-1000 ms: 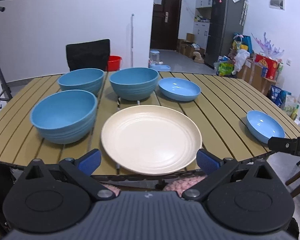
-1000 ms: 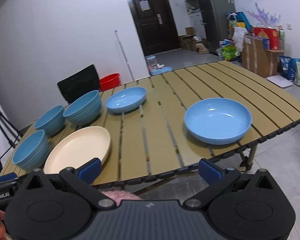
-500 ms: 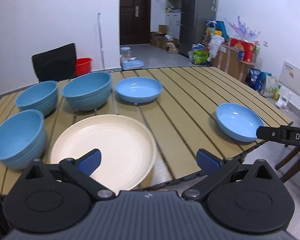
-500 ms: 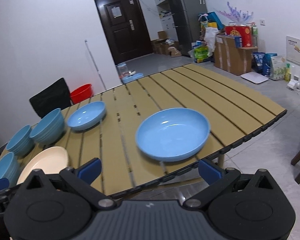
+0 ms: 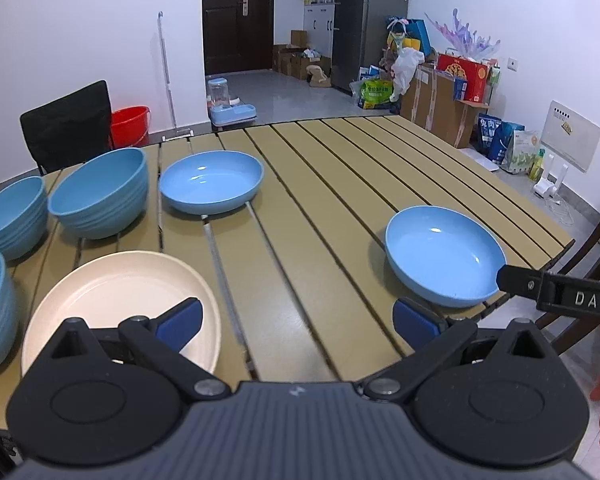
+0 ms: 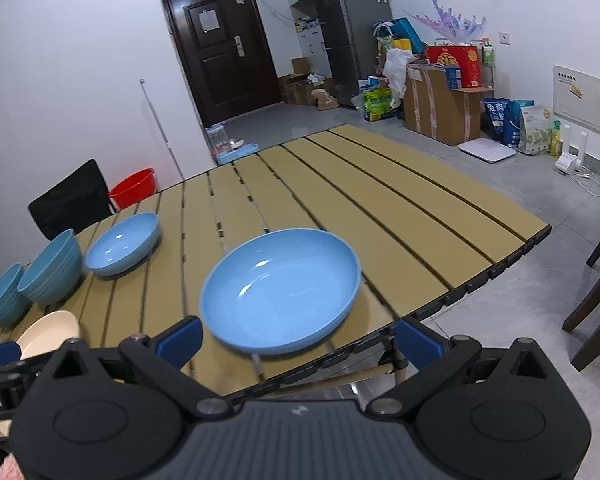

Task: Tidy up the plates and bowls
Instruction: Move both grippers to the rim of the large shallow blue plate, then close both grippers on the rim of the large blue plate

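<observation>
Both the left gripper and right gripper are hovering released and empty over the slatted tabletop, where blue bowls, shallow blue plates and a cream plate are lying scattered, nothing stacked yet.

Both fisheye views look forward from the near edge of the slatted tan counter toward the dark door — sharing the near shallow blue plate, closest in the right view.
</observation>
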Available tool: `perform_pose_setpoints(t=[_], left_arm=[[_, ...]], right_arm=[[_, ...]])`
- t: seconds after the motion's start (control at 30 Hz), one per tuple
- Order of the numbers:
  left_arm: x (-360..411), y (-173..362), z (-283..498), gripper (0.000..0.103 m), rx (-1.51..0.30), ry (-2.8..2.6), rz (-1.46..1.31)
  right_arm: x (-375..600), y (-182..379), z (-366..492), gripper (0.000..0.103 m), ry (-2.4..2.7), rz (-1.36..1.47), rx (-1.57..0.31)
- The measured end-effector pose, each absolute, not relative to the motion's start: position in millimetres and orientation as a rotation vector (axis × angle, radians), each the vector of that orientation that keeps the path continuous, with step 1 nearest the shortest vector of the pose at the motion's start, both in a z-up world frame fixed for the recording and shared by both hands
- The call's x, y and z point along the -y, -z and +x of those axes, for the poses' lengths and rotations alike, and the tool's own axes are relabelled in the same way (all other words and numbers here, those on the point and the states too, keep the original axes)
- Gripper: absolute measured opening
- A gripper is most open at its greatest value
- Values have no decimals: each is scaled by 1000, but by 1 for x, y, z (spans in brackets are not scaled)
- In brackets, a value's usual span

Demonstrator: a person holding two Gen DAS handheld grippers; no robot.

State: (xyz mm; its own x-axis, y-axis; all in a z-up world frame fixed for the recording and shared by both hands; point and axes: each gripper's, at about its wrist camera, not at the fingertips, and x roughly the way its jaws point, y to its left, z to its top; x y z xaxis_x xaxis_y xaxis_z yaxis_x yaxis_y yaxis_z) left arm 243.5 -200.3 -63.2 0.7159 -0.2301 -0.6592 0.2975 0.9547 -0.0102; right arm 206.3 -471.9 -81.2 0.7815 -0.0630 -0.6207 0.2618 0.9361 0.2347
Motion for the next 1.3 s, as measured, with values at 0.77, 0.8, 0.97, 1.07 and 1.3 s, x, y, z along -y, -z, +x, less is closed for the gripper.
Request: perform_pose_setpoints(t=[0.77,0.8,0.97,1.07,1.3], left_arm=[[289,90,340,66,-928,287,46],[289,93,343,59,-945,285,30],[288,100,355,40,-1001,283,-14],[287,100,358,38,-1006,275,-12],[296,103,359,13,-1007,300,16]], right_arm=[[520,111,269,52,220,412,-756],[520,112,271,50,221,411,-763],[525,115,278,34,216,440,-791],[529,117,280,31,225,459,-803],[536,122,285,16,219,497,-810]])
